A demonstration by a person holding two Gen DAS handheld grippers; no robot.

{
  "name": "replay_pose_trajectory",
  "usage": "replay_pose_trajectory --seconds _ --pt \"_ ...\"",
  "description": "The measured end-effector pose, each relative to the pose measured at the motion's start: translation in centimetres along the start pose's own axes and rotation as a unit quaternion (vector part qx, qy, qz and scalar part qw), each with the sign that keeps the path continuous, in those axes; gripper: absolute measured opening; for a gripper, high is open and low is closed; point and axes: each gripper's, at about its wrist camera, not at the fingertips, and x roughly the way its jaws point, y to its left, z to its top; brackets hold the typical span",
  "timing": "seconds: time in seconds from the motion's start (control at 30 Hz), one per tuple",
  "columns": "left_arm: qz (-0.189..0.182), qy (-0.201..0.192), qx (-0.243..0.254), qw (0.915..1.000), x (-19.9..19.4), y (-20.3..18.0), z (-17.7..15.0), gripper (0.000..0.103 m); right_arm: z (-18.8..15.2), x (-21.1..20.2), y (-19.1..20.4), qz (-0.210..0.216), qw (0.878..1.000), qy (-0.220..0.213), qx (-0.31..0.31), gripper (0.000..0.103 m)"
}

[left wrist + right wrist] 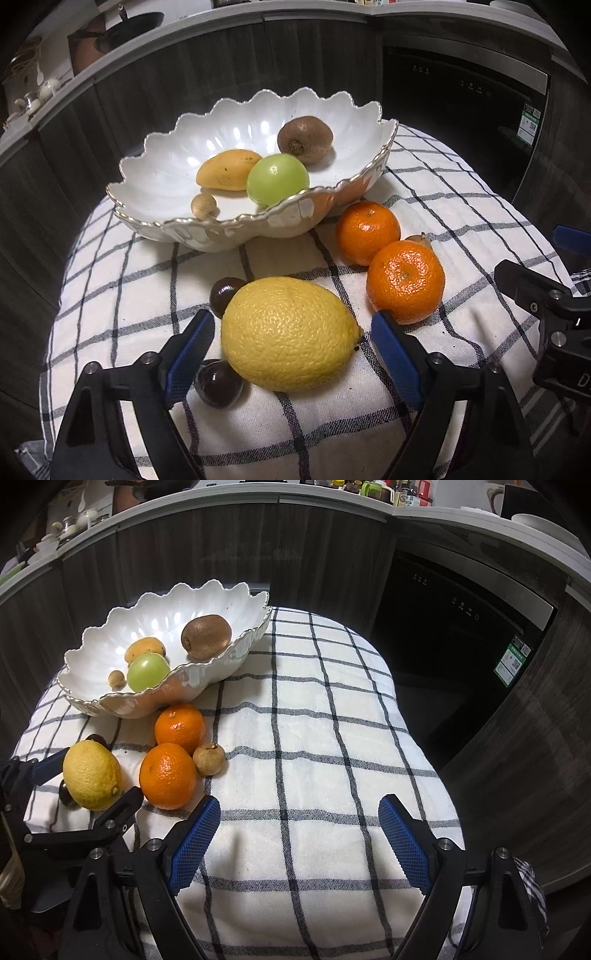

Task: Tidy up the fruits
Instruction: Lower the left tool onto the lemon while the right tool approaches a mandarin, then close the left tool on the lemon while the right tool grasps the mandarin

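Note:
A yellow lemon (290, 332) lies on the checked cloth (295, 424) between the blue pads of my left gripper (291, 321). The jaws stand open, with narrow gaps on both sides of the lemon. Two dark round fruits (225, 295) (218, 384) sit by its left side. Two mandarins (367, 232) (406, 280) and a small brown fruit (209, 759) lie to the right. The white scalloped bowl (162, 173) behind holds a mango (227, 170), a green fruit (277, 181), a kiwi (304, 139) and a small brown fruit (203, 205). My right gripper (299, 805) hangs open over bare cloth.
The cloth (314, 738) covers a rounded surface that drops off at the right and front. Dark wood cabinet fronts (203, 554) stand close behind, with a black appliance door (461, 646) at the right. A counter above carries kitchenware.

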Motion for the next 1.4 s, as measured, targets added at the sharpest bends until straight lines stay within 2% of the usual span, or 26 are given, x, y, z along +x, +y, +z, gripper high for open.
replay_pose_trajectory --seconds 0.03,0.13,0.5,0.73,1.03,1.1,1.17,1.4 --pt "-0.003 0.003 -0.002 1.0000 0.1 0.1 0.0 0.077 0.0 0.0 0.0 -0.001 1.000 0.000 -0.001 0.088" --pt "-0.007 0.004 -0.007 0.9999 0.2 0.3 0.1 0.069 0.0 0.1 0.2 0.000 1.000 0.002 -0.004 0.088" --pt "-0.007 0.006 -0.010 0.9999 -0.7 0.5 -0.1 0.067 0.3 -0.6 0.3 0.002 1.000 -0.007 -0.005 0.088" --pt "0.015 -0.007 -0.026 0.9995 -2.6 1.9 0.1 0.067 1.0 -0.9 1.1 0.021 1.000 -0.015 -0.009 0.088" --pt "0.067 -0.028 -0.049 0.9961 -4.7 5.9 -0.4 0.067 2.5 0.2 5.3 0.062 0.997 -0.017 -0.041 0.088" --pt "0.074 -0.028 -0.061 0.9950 -4.8 7.0 -0.5 0.067 2.5 0.8 6.2 0.074 0.996 -0.009 -0.045 0.087" --pt "0.079 -0.030 -0.072 0.9938 -4.9 7.8 -0.6 0.067 2.5 1.3 7.1 0.078 0.996 -0.001 -0.051 0.074" --pt "0.082 -0.035 -0.095 0.9916 -5.0 9.5 -0.9 0.067 2.4 2.2 8.7 0.064 0.996 0.013 -0.060 0.069"
